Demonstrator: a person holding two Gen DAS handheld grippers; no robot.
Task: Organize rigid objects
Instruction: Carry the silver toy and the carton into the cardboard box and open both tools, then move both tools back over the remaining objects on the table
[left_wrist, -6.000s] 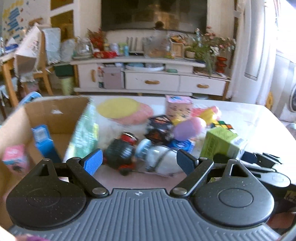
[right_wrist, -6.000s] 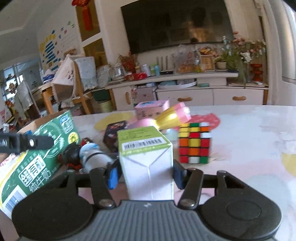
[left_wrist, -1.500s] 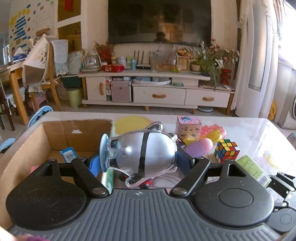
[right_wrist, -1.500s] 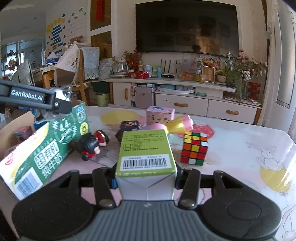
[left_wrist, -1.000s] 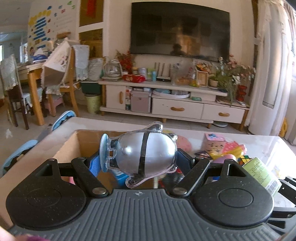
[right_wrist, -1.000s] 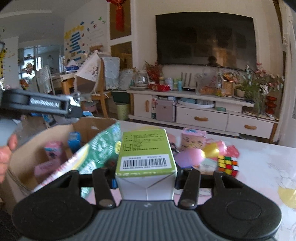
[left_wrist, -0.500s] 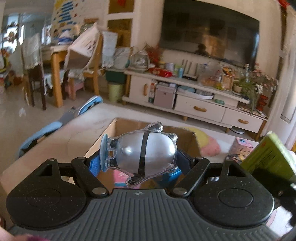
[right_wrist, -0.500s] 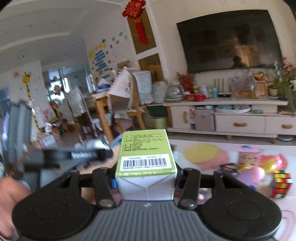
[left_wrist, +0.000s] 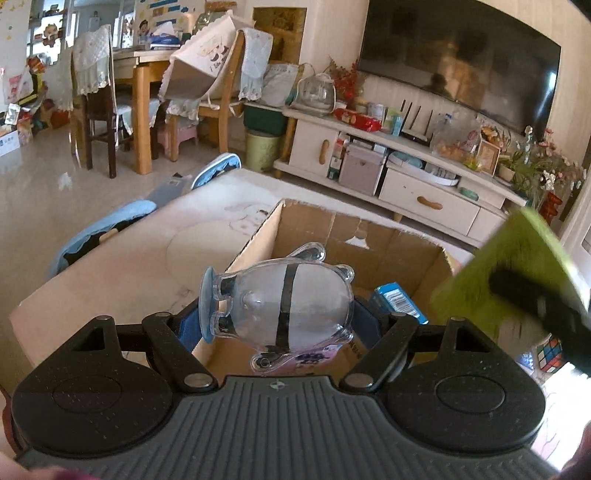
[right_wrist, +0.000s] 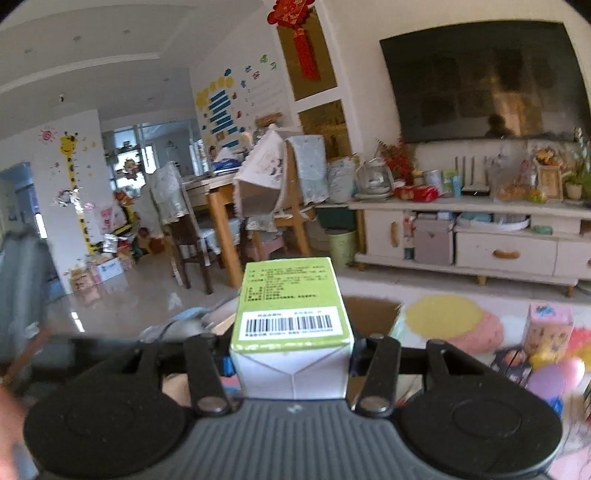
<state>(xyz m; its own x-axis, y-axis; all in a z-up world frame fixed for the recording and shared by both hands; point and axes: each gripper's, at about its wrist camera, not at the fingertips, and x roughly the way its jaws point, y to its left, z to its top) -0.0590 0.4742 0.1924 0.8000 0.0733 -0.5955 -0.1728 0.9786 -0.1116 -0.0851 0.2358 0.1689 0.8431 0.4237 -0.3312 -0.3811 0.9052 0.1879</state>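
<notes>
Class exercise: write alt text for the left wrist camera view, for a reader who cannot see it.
The left hand-held gripper holds a clear plastic piggy bank above an open cardboard box on a table. A blue carton lies inside the box, a blurred green carton comes in from the right, and a living room with a television lies behind.

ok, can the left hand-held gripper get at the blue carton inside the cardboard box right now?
Probably not. The left hand-held gripper is already shut on the clear piggy bank, so its jaws are full. The blue carton lies in the open cardboard box just past it, uncovered, but the bank must go first.
</notes>
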